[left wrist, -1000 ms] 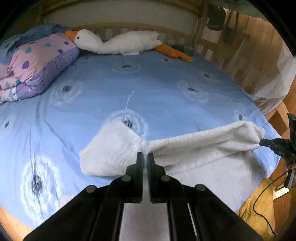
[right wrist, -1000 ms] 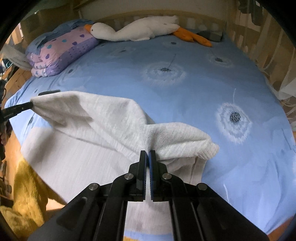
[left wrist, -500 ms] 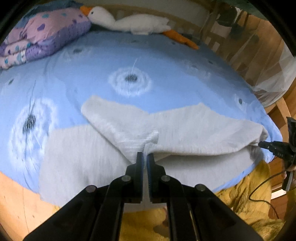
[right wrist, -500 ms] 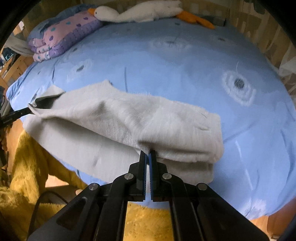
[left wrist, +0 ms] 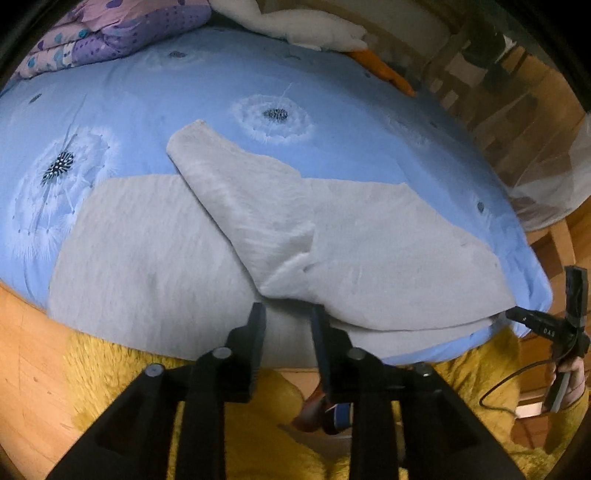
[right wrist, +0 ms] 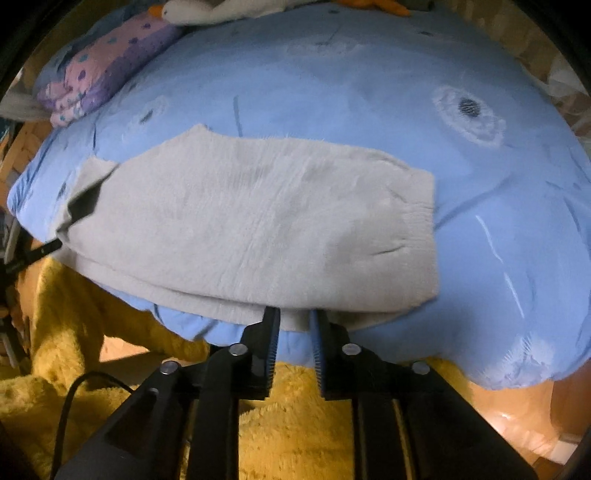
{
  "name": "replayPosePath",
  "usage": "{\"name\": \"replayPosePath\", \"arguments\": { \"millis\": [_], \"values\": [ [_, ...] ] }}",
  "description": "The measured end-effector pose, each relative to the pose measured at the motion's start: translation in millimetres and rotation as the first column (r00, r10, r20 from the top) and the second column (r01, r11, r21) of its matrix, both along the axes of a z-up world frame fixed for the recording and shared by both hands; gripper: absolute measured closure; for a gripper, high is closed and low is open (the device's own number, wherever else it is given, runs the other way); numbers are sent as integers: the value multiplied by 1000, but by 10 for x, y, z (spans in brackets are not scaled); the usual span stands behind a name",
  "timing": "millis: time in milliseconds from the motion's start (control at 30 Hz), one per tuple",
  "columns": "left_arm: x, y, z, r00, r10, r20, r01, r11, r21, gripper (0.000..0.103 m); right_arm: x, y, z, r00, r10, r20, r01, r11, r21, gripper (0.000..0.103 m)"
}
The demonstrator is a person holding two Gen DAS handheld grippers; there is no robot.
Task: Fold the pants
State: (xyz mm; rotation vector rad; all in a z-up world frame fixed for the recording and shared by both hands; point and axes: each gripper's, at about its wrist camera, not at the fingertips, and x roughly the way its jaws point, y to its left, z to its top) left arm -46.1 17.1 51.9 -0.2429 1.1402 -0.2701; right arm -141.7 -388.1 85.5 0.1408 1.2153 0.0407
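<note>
pants (left wrist: 332,236) folded on bed, between opening jaws

You have almost nothing legible here. The one candidate is a short white marking on the black body of the right gripper (left wrist: 517,315), where it shows at the right edge of your left wrist view; it looks like three characters, perhaps "OAS", but it is too small and blurred to be sure of. The blue bedsheet (left wrist: 369,122) carries only dandelion prints, no words. The purple bedding (left wrist: 122,26) at the bed's far corner shows heart and dot patterns, no lettering. The grey pants (right wrist: 258,221) show no tag, label or brand in either view.
</note>
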Motion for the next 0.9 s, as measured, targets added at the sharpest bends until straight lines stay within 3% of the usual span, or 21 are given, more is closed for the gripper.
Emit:
{"name": "replayPosePath", "arguments": {
  "millis": [167,300,500,900],
  "values": [
    [16,-14,66,1000,13,14,-12,1000,-28,69,-75,-337,167,986,-164,40,157,979,131,76],
    [55,-61,62,1000,22,3,-22,999,-49,69,-81,-467,134,970,-241,21,233,956,177,75],
    [94,-107,-24,998,46,-32,-47,998,-34,69,-67,-530,-78,951,-301,-70,309,921,237,75],
    [105,-165,-223,991,98,-91,-96,995,28,69,40,-542,-251,919,-380,-102,392,862,321,75]
  ]
}}
